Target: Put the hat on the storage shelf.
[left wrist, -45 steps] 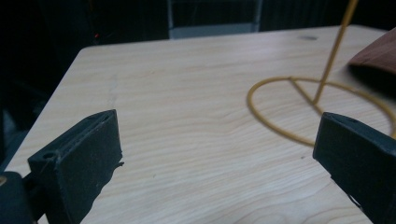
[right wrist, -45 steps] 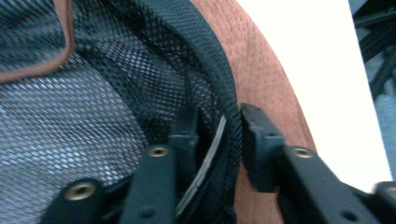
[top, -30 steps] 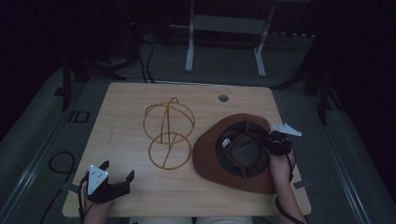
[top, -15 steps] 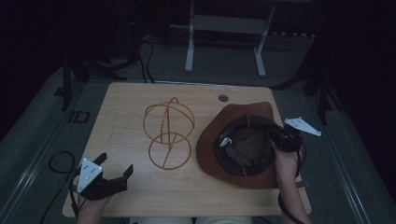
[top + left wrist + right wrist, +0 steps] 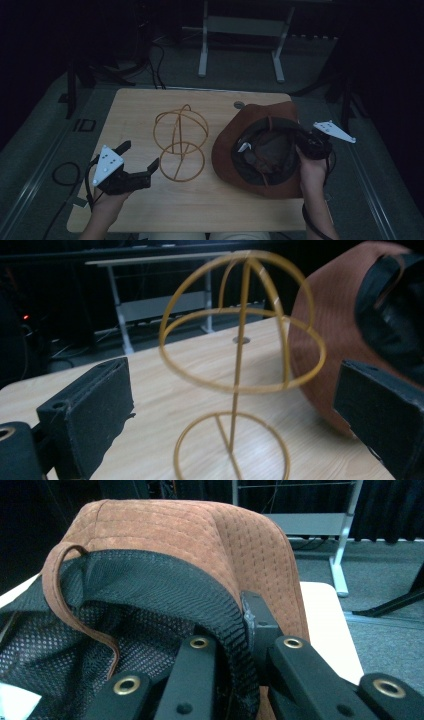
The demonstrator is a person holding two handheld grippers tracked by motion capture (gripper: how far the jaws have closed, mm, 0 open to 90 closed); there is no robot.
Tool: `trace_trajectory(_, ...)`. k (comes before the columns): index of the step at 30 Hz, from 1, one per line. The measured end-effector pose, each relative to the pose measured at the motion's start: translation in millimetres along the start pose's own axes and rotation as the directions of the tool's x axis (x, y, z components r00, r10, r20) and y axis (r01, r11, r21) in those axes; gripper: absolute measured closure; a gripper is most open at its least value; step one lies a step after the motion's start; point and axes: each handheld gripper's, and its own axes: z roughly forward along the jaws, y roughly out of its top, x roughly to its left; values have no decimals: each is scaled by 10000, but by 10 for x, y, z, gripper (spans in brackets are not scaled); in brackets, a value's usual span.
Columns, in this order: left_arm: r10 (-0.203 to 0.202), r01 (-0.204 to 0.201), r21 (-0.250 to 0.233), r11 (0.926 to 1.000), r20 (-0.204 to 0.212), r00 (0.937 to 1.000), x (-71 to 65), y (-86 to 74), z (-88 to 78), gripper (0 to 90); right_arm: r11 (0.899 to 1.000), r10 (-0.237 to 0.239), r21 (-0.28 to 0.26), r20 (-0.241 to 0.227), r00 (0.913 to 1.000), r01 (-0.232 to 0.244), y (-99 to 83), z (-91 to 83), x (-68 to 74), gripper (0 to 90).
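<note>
1. The jaws of the right gripper [image 5: 300,142] are pinched on the rim of the brown hat [image 5: 235,147], black lining against one pad.
2. The hat has been tilted up off the table [image 5: 215,205] since a second ago.
3. The left gripper [image 5: 141,161] is held with jaws spread, empty, and has been raised.
4. The wire stand [image 5: 180,142] is unmoved between them.

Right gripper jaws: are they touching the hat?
Touching. The right gripper view shows the right gripper jaws clamped on the brown hat's black mesh edge.
</note>
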Motion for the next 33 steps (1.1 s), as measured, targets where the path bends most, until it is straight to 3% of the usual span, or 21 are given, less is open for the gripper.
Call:
trace_trajectory(1,0,0,0,10000,0,10000,0,0,0,36,10000,6,0,-20,10000,-6,1,1,-6,846)
trace_trajectory(7,535,-520,-233,9984,692,9962,-184,392,185,36,9999,42,-143,-13,10000,-42,12,-32,-6,846)
trace_trajectory(10,604,-581,-291,9979,824,9948,-241,477,265,36,9999,79,-112,-70,9999,-80,20,-46,3,846)
trace_trajectory(12,676,-651,-252,9976,1182,9907,-327,563,394,36,9999,56,-137,-110,9999,-58,27,-52,14,845)
trace_trajectory(20,839,-854,9,9963,1780,9804,-569,629,715,36,9996,-37,-286,-208,9998,31,58,-96,62,846)
trace_trajectory(26,1077,-1170,238,9929,2431,9640,-876,671,1042,36,9993,-148,-337,-285,9995,138,67,-145,82,845)
trace_trajectory(28,1155,-1260,268,9917,2469,9621,-927,677,1087,36,9994,-175,-320,-277,9995,166,71,-155,86,845)
trace_trajectory(29,1218,-1350,313,9904,2670,9559,-1019,688,1180,37,9992,-200,-345,-298,9994,190,77,-174,84,845)
trace_trajectory(31,1218,-1357,335,9902,2696,9552,-1066,693,1227,39,9991,-236,-358,-271,9994,226,83,-188,80,845)
trace_trajectory(33,1202,-1372,400,9897,2869,9504,-1150,705,1319,39,9992,-201,-358,-301,9993,190,85,-195,75,845)
